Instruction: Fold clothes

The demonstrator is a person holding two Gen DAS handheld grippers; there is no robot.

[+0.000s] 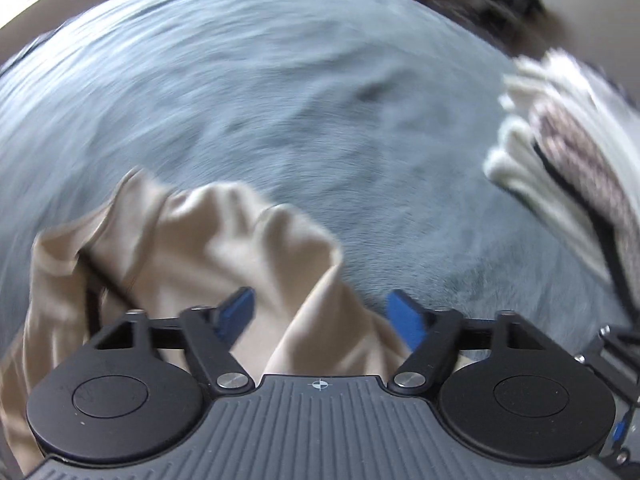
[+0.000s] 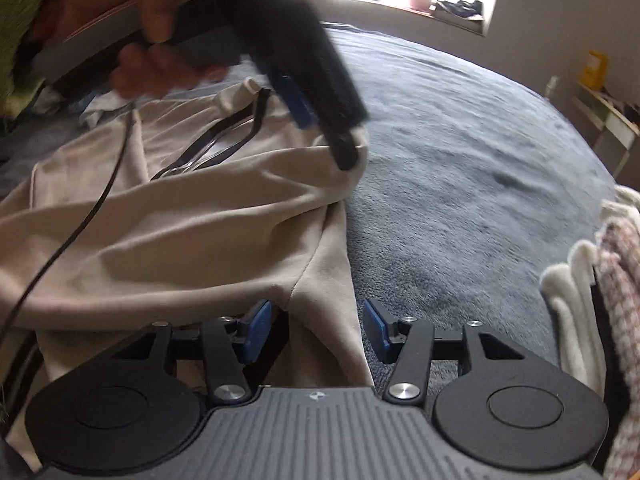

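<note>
Over grey bedding (image 2: pixel 460 184), each hand-held gripper (image 1: pixel 320 314) (image 2: pixel 316 330) stands half-open around beige garment (image 2: pixel 180 240) folds.

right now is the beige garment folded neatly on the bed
No, the beige garment lies rumpled and spread on the grey blanket, one edge lifted toward the left tongs.
</note>
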